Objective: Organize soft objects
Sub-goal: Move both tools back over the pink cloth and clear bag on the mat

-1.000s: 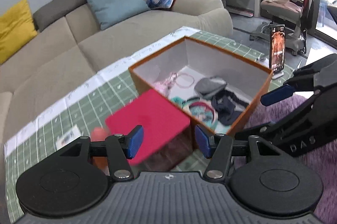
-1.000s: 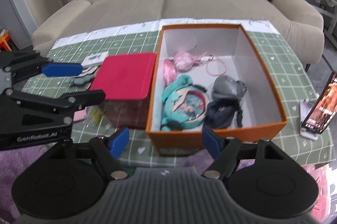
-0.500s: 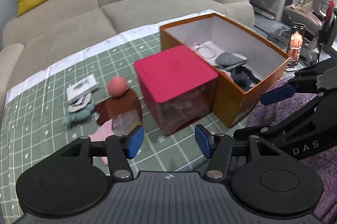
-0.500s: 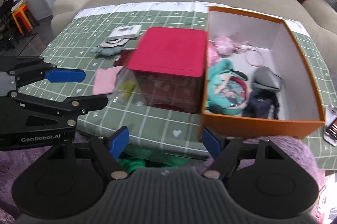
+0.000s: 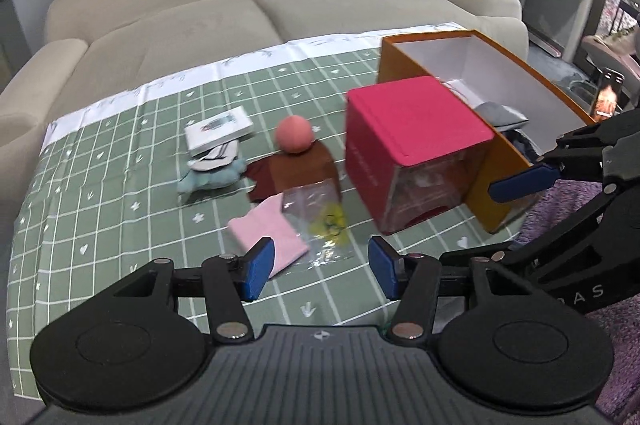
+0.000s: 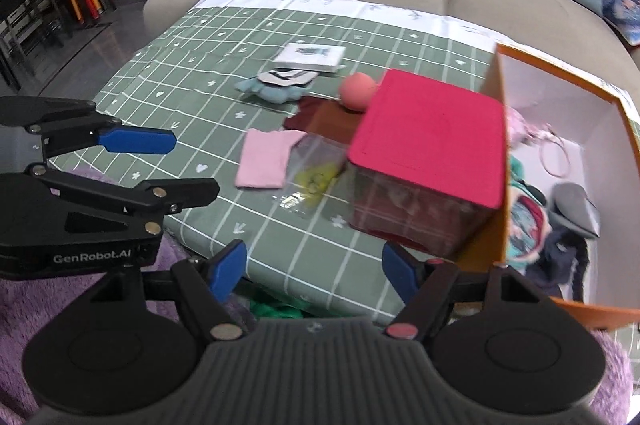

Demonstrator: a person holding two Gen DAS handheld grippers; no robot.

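Soft things lie on the green checked tablecloth: a folded pink cloth, a brown cloth, a salmon ball, a grey-blue plush and a clear bag with yellow bits. An orange box at the right holds several soft items. My left gripper is open and empty, near the pink cloth. My right gripper is open and empty at the table's front edge.
A clear cube with a red lid stands against the orange box. A white card box lies behind the plush. A beige sofa runs behind the table. A phone stands at the far right.
Both views have swung left, off the orange box and onto the loose items on the cloth. Both grippers stay open and empty.
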